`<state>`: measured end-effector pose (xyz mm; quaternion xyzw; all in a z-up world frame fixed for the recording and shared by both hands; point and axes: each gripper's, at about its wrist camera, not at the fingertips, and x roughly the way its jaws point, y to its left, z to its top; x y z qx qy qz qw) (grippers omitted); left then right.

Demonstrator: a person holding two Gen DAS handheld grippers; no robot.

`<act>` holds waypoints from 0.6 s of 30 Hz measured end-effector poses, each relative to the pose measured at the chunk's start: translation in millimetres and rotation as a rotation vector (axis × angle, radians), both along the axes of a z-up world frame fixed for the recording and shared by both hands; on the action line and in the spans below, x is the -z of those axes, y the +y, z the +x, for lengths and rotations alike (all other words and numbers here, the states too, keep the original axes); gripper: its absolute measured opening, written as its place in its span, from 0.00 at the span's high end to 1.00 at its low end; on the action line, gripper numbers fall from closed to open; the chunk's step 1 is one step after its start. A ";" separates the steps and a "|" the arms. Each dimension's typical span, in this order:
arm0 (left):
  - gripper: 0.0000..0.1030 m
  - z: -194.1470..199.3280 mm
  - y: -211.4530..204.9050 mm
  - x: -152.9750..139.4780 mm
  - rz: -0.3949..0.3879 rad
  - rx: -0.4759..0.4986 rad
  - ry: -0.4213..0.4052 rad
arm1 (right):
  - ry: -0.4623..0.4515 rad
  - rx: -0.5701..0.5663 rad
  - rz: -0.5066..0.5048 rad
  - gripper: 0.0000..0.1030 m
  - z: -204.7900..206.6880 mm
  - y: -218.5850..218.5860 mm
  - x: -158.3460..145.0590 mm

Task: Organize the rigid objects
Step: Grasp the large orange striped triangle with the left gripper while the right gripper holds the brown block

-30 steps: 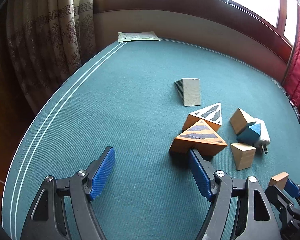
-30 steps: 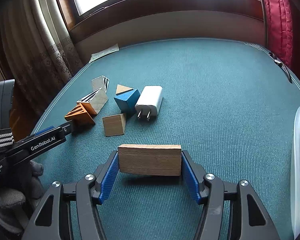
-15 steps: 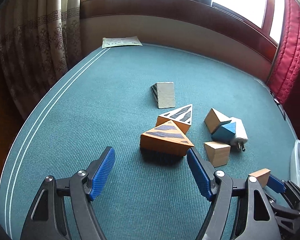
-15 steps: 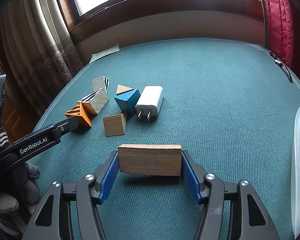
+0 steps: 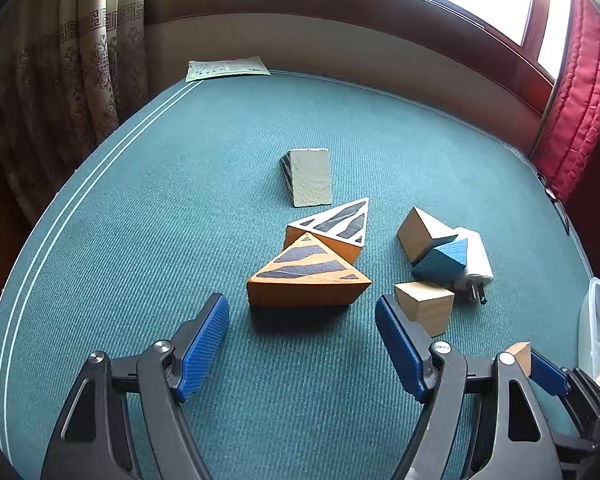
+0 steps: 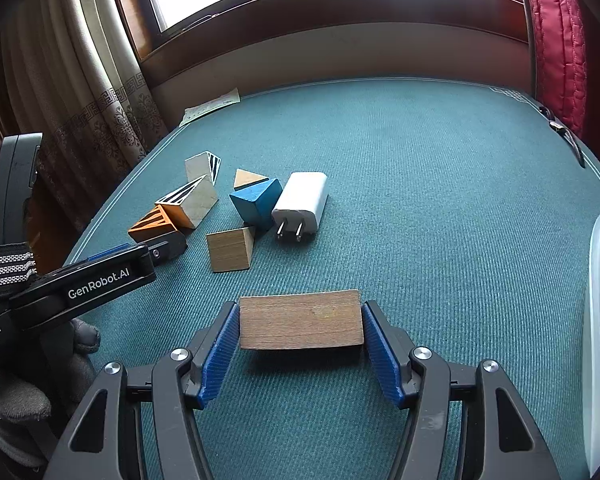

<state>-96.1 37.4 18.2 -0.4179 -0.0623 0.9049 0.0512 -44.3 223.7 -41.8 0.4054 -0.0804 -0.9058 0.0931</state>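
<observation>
Right gripper (image 6: pixel 300 344) at bottom centre of its view, tilted down, pads clamped on the ends of a brown wooden block (image 6: pixel 300 319), lifted over the green table (image 6: pixel 440 208); unchanged from a second ago. Left gripper (image 5: pixel 302 344) angled down, jaws wide and opening, nothing gripped. The orange striped wedge (image 5: pixel 306 276) now lies centred just beyond its fingertips; earlier it sat against the right finger. Farther right: blue block (image 5: pixel 444 262), white charger (image 5: pixel 476 262).

Wooden block (image 6: pixel 300 319) clamped (seemingly lifted), wedges (image 5: pixel 308 276) clustered
</observation>
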 end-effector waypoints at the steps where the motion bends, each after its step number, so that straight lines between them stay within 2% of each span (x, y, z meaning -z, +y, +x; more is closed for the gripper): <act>1: 0.20 -0.4 1.2 -0.1 0.008 -0.005 0.000 | 0.000 0.000 0.000 0.36 0.0 0.1 0.1; 10: 0.20 -10.5 4.9 2.5 -0.011 -0.043 0.026 | 0.001 -0.001 0.000 0.36 0.4 -0.5 0.3; 13: 0.28 -10.3 2.6 2.4 -0.006 -0.046 0.037 | 0.003 0.000 0.004 0.36 0.8 -1.9 0.2; 15: 0.39 -9.2 2.3 2.2 -0.006 -0.041 0.042 | 0.004 0.001 0.009 0.36 0.4 -2.7 0.1; 18: 0.40 -6.3 1.9 1.7 0.005 -0.028 0.049 | 0.005 0.002 0.018 0.36 0.0 -4.2 0.1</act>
